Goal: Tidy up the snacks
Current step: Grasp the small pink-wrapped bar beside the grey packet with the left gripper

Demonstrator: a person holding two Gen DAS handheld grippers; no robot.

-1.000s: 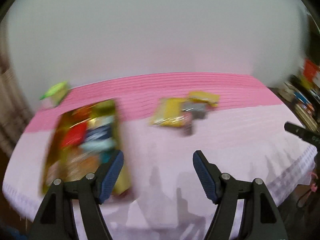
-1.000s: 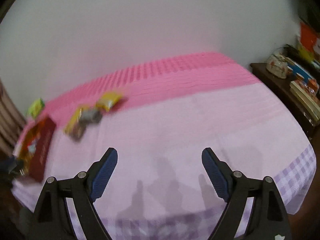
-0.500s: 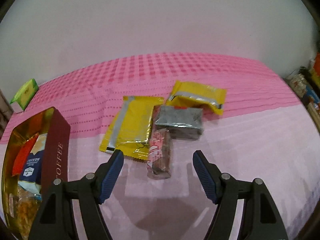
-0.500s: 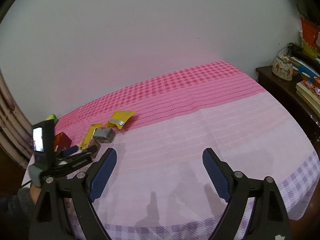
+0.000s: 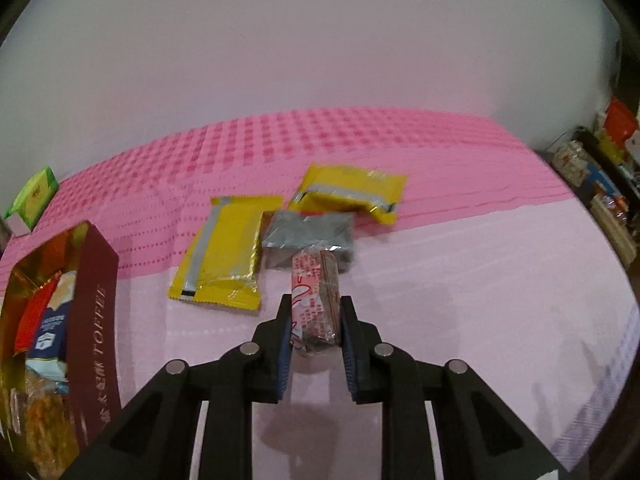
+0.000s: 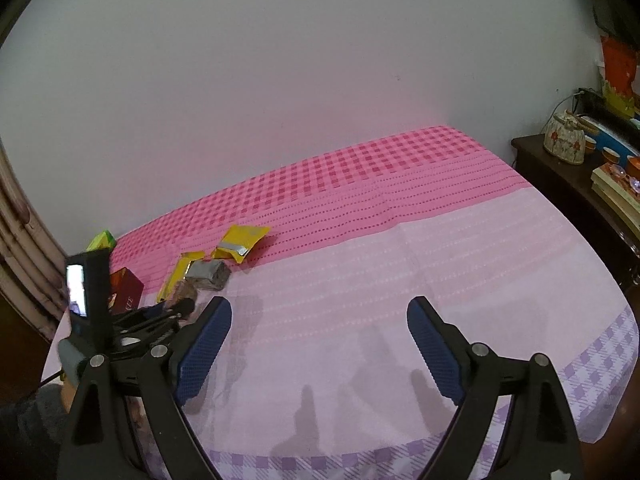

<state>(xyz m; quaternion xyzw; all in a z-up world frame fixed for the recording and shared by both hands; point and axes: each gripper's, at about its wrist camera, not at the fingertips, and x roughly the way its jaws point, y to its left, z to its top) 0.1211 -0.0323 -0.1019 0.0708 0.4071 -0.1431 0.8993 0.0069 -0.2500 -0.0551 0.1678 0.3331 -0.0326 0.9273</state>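
My left gripper [image 5: 315,320] is shut on a red-and-white wrapped snack bar [image 5: 314,292] lying on the pink cloth. Behind it lie a grey foil pack [image 5: 310,230], a long yellow packet [image 5: 224,252] and a second yellow packet [image 5: 352,192]. A maroon toffee box [image 5: 94,320] holding several snacks stands at the left. My right gripper [image 6: 318,344] is open and empty above the cloth. In the right wrist view the left gripper [image 6: 176,308] and the snack pile [image 6: 208,268] are at the left.
A green carton [image 5: 34,196] sits at the far left by the white wall. A dark side table [image 6: 560,184] with a teapot, cups and books stands at the right. The cloth's purple checked edge [image 6: 580,364] hangs off the table's front.
My left gripper has moved forward to the snack bar and closed on it; it was open before. The right gripper has stayed open and nearly still.
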